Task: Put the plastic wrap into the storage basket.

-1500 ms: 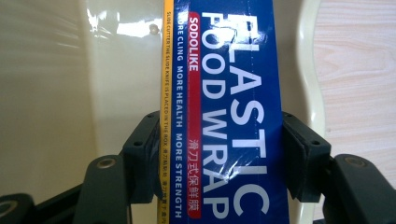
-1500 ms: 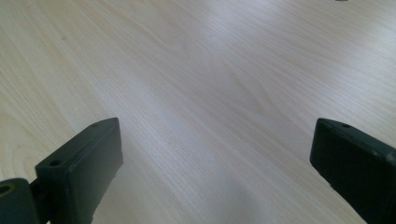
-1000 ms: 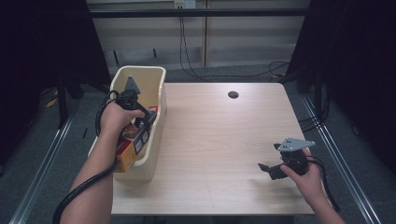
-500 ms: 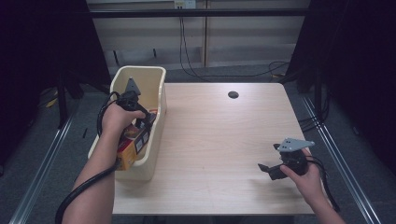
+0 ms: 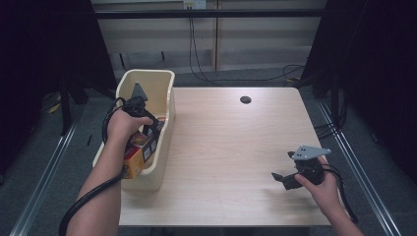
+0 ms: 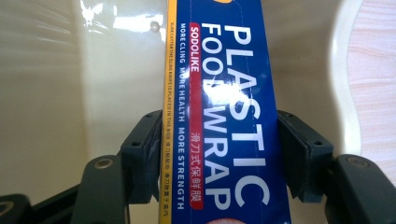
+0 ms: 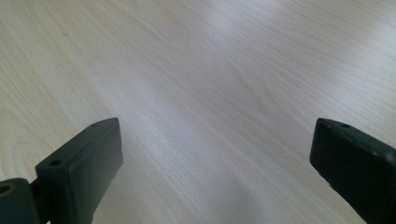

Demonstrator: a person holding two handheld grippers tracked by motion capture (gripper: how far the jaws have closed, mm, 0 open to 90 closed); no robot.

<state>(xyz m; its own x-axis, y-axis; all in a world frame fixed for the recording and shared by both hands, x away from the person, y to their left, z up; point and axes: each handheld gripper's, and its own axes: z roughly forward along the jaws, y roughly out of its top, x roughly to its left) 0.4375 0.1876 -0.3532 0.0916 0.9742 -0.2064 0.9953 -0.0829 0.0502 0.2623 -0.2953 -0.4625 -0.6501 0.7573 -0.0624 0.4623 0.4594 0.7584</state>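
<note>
The pale wooden table (image 5: 231,147) is carrying a cream plastic bin (image 5: 164,103) along its left edge, and everything in hand is sitting inside that bin. The left gripper (image 5: 147,129) is reaching down into the bin from above, while the right gripper (image 5: 279,178) is resting well apart at the table's near right corner, so the left hand is plainly the nearer one. In the left gripper view, the blue plastic wrap box (image 6: 224,116) is running lengthwise straight away from the camera, between the two black jaws, its long axis lying along the gripper's own line. The jaws are pressing on its two narrow sides, nearly as closed as they go, gripping it crosswise. The right gripper's jaws are standing wide apart over bare wood, holding nothing. Any lift would likely need to go straight up, clear of the bin's walls.
</note>
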